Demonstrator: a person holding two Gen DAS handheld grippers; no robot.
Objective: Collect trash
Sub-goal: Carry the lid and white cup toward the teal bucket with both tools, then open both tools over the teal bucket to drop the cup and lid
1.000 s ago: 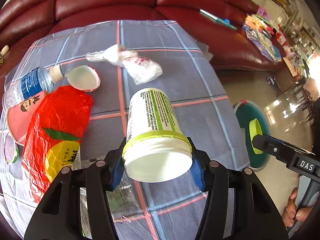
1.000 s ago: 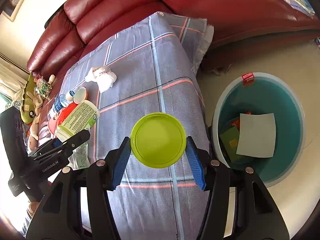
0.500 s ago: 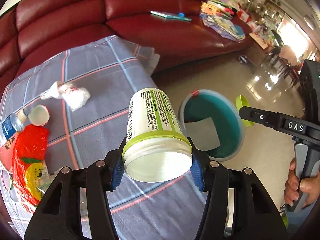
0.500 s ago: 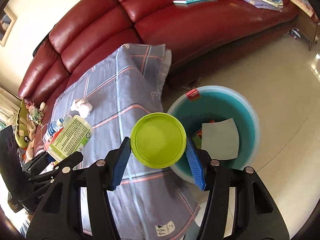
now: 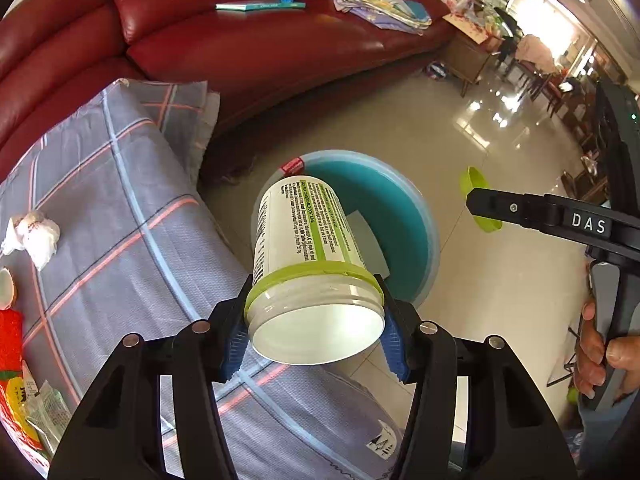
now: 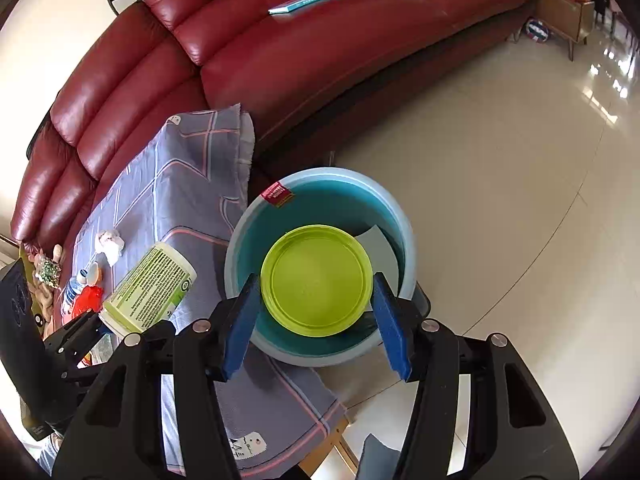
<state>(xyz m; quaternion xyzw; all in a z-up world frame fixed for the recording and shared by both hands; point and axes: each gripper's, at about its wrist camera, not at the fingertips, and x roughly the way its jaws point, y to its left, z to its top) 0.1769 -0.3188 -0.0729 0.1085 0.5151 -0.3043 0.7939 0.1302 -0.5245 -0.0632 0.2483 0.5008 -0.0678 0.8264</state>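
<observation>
Left gripper point(image 5: 314, 330): clamped on an open white jar point(image 5: 308, 264), held at the table's edge beside the teal bin point(image 5: 400, 216).
Right gripper point(image 6: 316, 320): gripping a lime lid point(image 6: 316, 280) directly above the bin.
Left view only: a hand point(image 5: 600, 360) on the right tool's handle.
Right view only: grey card point(image 6: 382, 250) inside the bin.
Surface: plaid cloth point(image 5: 120, 208) near the bin, with a crumpled white bag point(image 5: 36, 236).
Room: red sofa point(image 6: 280, 60) behind the bin; glossy tile floor point(image 6: 500, 200).
</observation>
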